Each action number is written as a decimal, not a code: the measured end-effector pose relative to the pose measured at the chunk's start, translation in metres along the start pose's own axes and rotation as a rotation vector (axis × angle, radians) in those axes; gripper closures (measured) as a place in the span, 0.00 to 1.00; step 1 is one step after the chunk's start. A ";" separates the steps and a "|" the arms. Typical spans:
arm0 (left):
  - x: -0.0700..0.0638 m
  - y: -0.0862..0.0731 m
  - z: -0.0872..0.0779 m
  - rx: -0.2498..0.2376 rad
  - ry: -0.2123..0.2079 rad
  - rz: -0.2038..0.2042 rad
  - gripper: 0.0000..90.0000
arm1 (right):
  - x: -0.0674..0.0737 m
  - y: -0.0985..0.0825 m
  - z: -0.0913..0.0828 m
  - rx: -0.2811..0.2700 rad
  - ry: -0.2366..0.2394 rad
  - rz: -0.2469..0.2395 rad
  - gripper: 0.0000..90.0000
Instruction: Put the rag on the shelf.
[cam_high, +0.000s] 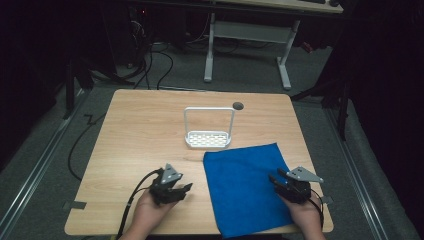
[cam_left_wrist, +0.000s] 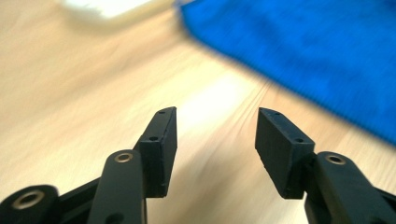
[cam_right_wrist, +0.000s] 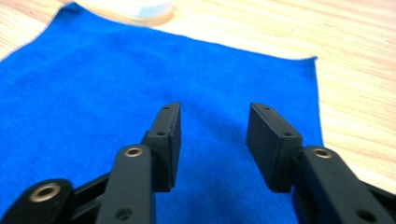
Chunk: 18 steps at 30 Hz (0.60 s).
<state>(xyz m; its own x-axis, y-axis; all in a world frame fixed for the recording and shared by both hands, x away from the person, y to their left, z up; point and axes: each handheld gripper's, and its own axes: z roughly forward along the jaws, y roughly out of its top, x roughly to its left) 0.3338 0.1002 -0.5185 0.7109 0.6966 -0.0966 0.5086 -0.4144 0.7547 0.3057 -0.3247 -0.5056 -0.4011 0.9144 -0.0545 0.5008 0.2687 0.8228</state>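
Blue cloth (cam_high: 245, 187) lies flat on the near right part of your wooden table (cam_high: 140, 130), its near edge reaching the table's front edge and its far left corner close to the white rack (cam_high: 208, 131), which stands at the middle of the table with a tall loop handle and a perforated base. Your left gripper (cam_high: 186, 189) sits over bare wood just left of the cloth, pointing toward its left edge; in the left gripper view its jaws stand well apart with nothing between them, only blurred wood grain below and the cloth (cam_left_wrist: 303, 51) up and to the right. Your right gripper (cam_high: 276, 176) rests at the cloth's right edge, aimed inward over the fabric. In the right gripper view its jaws are likewise spread wide and empty, with the cloth (cam_right_wrist: 93, 93) spread beneath them and its far right corner showing against the wood. Whether either set of jaw tips touches the surface under it cannot be told. A small dark round hole (cam_high: 238, 105) sits in the table beyond the rack.
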 end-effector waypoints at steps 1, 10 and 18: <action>0.000 0.000 0.000 0.000 0.000 0.000 0.55 | 0.000 0.000 0.000 0.000 0.000 0.000 0.63; 0.018 -0.001 -0.002 -0.032 0.008 -0.048 0.54 | 0.004 0.001 0.001 -0.001 -0.027 0.002 0.61; 0.017 0.000 0.001 -0.041 0.012 -0.063 0.53 | 0.004 -0.001 0.002 0.003 -0.014 -0.005 0.57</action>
<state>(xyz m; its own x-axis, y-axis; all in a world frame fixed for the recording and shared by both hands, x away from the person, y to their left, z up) 0.3462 0.1116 -0.5203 0.6717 0.7280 -0.1373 0.5320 -0.3450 0.7733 0.3053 -0.3205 -0.5075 -0.3926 0.9173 -0.0662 0.5012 0.2737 0.8209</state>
